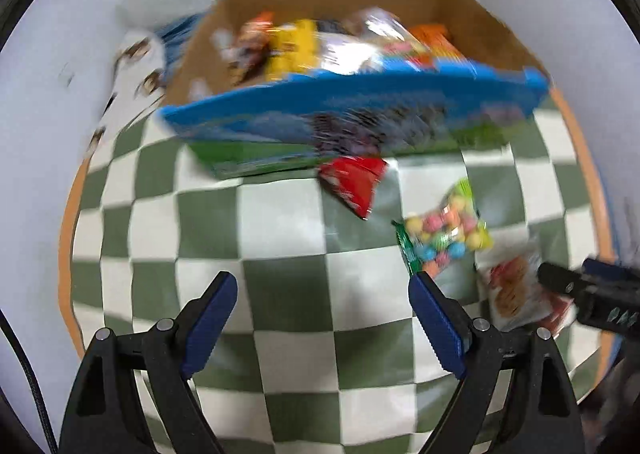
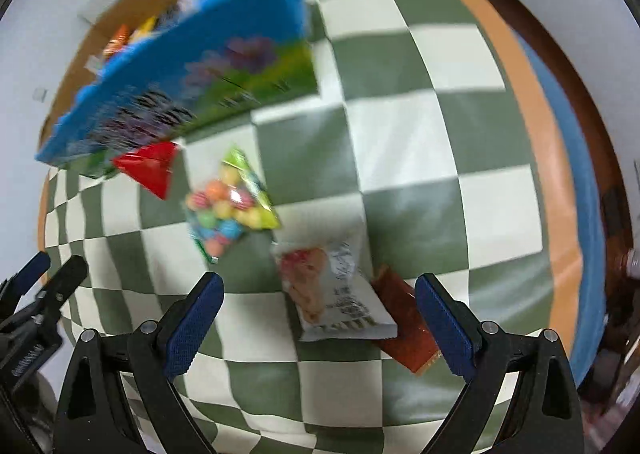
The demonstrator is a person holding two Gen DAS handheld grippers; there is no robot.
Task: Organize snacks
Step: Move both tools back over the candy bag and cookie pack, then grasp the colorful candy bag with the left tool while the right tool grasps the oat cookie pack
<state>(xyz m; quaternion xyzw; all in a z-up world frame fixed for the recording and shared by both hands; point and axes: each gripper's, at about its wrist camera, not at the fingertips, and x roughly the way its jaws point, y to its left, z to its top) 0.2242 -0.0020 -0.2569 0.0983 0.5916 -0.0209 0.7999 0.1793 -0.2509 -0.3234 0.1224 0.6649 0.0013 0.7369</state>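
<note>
A blue and green cardboard box (image 1: 352, 110) (image 2: 188, 74) stands at the far side of the checkered cloth, filled with several snack packets. Loose on the cloth lie a red packet (image 1: 354, 184) (image 2: 152, 168), a clear bag of coloured candy balls (image 1: 444, 232) (image 2: 230, 206), a white packet with a food picture (image 1: 512, 286) (image 2: 332, 294) and a dark red bar (image 2: 408, 330). My left gripper (image 1: 323, 318) hangs open above bare cloth, left of the candy bag. My right gripper (image 2: 319, 324) is open, its fingers either side of the white packet and the bar, above them.
The green and white checkered cloth (image 1: 280, 254) (image 2: 420, 134) covers a round table with an orange rim (image 2: 532, 114). A white wall lies behind the box. The right gripper's fingers (image 1: 592, 294) show at the left view's right edge; the left gripper's fingers (image 2: 44, 286) at the right view's left edge.
</note>
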